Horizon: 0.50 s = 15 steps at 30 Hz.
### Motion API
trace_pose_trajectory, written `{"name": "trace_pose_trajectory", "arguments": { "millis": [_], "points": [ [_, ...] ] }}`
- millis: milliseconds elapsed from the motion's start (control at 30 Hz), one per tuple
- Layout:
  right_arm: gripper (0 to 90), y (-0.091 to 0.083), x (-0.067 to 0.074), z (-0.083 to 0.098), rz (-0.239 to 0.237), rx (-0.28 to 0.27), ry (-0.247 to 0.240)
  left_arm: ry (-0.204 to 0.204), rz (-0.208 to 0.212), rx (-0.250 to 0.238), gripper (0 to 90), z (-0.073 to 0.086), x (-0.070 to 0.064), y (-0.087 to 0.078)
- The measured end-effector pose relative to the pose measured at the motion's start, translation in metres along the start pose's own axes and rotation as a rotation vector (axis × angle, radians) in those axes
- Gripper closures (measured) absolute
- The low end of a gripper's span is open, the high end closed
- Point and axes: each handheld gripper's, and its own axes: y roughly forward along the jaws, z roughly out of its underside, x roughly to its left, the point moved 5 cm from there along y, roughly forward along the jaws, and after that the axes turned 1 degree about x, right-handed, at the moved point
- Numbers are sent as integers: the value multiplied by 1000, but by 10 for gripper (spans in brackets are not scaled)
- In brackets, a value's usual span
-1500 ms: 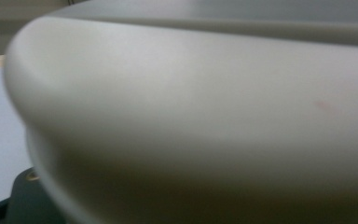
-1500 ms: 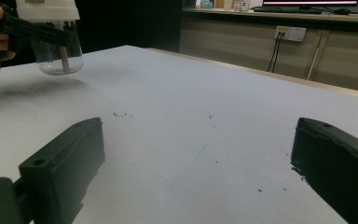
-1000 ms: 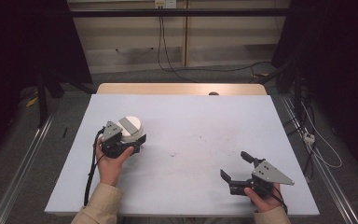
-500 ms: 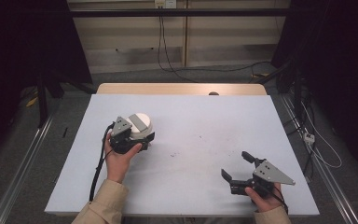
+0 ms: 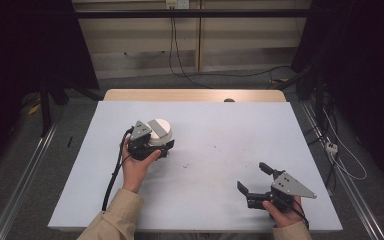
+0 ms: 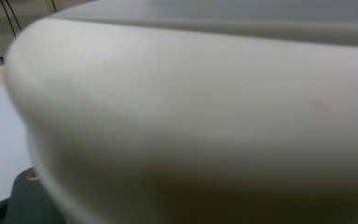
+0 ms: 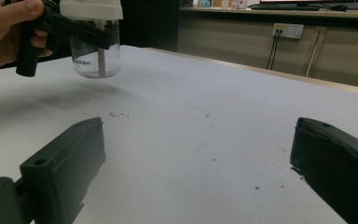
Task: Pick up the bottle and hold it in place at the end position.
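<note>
Here: left gripper (image 5: 152,145) jaws pinch jar (image 7: 95,58), lid (image 6: 191,116) blurred | right gripper (image 5: 256,180) jaws spread

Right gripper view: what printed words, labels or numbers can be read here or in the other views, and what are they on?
"ARISH": the readable end of a word printed low on the clear glass jar held in the left gripper; its beginning is hidden.
High view and left gripper view: no readable text.

Clear glass jar (image 7: 95,58), matt white lid (image 5: 159,129)
</note>
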Motion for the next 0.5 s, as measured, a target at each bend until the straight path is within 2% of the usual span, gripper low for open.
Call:
{"name": "trace_pose_trajectory", "arguments": {
  "millis": [500],
  "points": [
    [28, 0, 0, 0, -1, 2, 1, 18, 26, 11, 184, -5, -8, 20]
  ]
}}
